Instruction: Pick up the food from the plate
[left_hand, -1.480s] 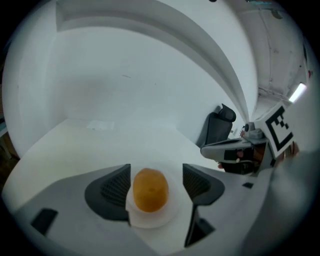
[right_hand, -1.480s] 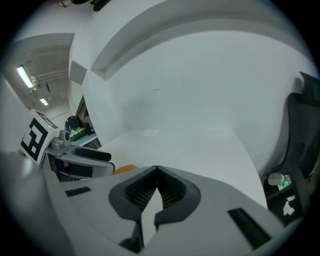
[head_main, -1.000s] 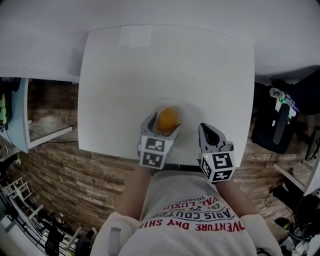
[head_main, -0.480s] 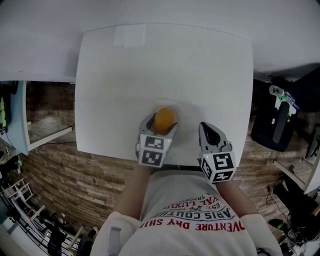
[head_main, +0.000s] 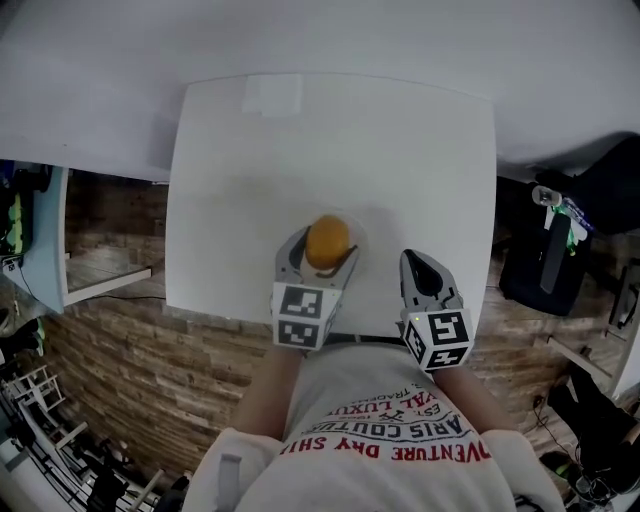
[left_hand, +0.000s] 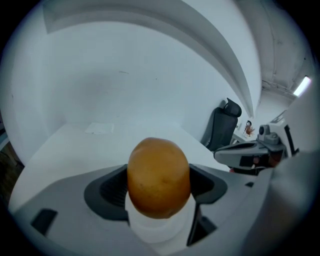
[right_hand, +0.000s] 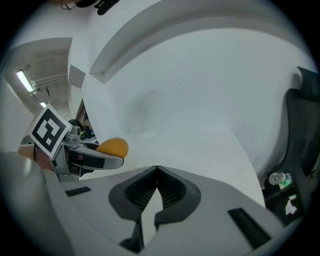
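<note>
- Food (head_main: 327, 241), head view: a round orange-yellow lump, being squeezed from both sides by the jaws of the left gripper (head_main: 325, 246), over the near middle of the white table (head_main: 300, 150).
- Showing faintly round it, the pale rim of the plate (head_main: 357, 228); not telling whether the food is touching the plate or clear of it.
- Hovering just beside, at the table's near edge, the right gripper (head_main: 418, 265), carrying nothing.
- Displaying black-and-white square markers on each gripper's cube, no letters among them.
- Running upside down in red across the person's shirt (head_main: 385, 420), print readable only in part: "COUTURE", "DRY".
- Lying at the table's far end, a pale rectangular patch (head_main: 273, 93), no writing readable.
- Left gripper view: pressing on the food (left_hand: 159, 177) from left and right, the ridged pads of the left gripper (left_hand: 159, 189); reaching in at the right, the right gripper (left_hand: 240, 152).
- Right gripper view: meeting at their tips with nothing between, the jaws of the right gripper (right_hand: 156, 182); showing at the left, the food (right_hand: 113, 146) in the left gripper (right_hand: 95, 157).
</note>
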